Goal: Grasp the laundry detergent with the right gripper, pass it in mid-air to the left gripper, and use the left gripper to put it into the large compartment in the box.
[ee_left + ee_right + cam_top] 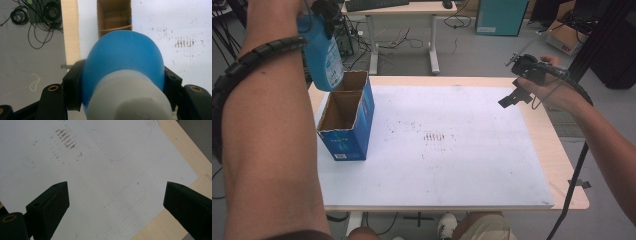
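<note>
blue bottle [323, 55] hangs upright, cap up, clamped in left fingers [72, 87]; right fingers [47, 205] wide, empty.

bottle [122, 62] base hiding box [113, 18] front

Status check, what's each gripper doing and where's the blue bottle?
Left gripper shut on blue bottle, above the open box. Right gripper open, holding nothing, over the white mat. Nothing blocking the box.
</note>
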Available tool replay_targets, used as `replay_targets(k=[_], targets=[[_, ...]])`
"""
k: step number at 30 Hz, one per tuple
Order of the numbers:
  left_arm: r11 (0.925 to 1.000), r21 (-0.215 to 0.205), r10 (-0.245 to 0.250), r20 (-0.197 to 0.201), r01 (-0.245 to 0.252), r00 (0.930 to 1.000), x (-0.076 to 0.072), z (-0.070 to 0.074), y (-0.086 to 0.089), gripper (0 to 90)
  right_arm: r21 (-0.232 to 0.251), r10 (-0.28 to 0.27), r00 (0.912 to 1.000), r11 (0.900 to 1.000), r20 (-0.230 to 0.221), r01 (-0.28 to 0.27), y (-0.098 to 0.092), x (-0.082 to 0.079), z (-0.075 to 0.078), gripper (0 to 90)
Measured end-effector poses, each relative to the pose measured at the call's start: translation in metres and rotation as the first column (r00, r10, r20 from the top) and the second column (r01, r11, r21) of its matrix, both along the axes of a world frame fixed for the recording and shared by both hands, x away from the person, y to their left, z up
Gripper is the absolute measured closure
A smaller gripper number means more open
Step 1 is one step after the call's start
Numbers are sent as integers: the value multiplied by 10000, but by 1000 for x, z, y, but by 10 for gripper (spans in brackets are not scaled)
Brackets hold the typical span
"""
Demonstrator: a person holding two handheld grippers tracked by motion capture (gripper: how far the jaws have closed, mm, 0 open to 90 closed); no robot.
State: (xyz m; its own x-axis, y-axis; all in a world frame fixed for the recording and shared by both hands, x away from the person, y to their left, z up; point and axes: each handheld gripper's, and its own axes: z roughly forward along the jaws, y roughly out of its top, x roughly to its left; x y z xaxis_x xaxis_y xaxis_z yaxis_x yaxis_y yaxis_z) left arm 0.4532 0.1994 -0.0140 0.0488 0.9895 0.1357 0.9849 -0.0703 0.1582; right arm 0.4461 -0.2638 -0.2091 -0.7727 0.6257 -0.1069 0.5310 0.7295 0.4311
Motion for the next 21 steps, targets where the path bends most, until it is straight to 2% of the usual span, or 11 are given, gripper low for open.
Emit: replay_targets(k=[11,21], targets=[[9994,-127,324,47,-323,9995,0,-6,8,367,9,14,10000,10000,43,-14,4,1,0,68],[9992,-203,348,-50,-349,9994,0,-14,11,367,-56,87,10000,9999,26,-87,5,1,2,68]])
